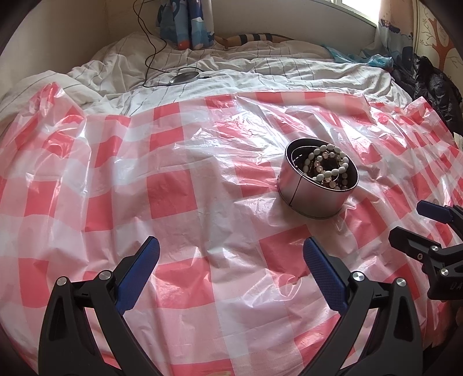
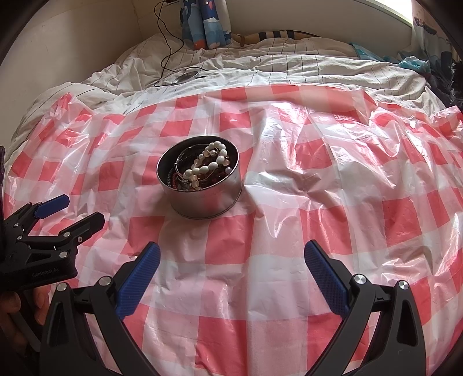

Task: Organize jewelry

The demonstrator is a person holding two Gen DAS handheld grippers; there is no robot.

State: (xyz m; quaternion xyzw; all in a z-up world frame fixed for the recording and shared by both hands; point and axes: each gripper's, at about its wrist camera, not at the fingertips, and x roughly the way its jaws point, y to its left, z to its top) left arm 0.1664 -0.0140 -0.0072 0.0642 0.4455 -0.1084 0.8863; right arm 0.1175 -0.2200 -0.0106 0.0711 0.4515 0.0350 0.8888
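Silver metal makes up the round tin, which sits alone on the checked plastic sheet with all the jewelry heaped inside it: a string of white beads on top, and darker bangles and chains tangled beneath. Nothing lies loose on the sheet. Both grippers hang short of the tin, the left gripper with the tin ahead to its right, the right gripper with it ahead to its left. Each has its 2 blue-padded fingers spread wide with nothing between them.

Tangling looks like the main risk. If one piece is pulled from the heap, the strands under it will likely come up too and spill over the rim. The tin seems light and stands on slick film over soft bedding, so a sideways nudge from a finger could slide or tip it. Beads are round and hard, so a shallow pinch may let them slip out. The film itself is crinkled and loose, and a low pass could snag it and drag the tin along.

Underneath is a bed with a rumpled white quilt lined in thin dark stripes. A black cable runs down to a flat round device, blue printed curtains hang at the back, and a dark jacket lies at the right edge.
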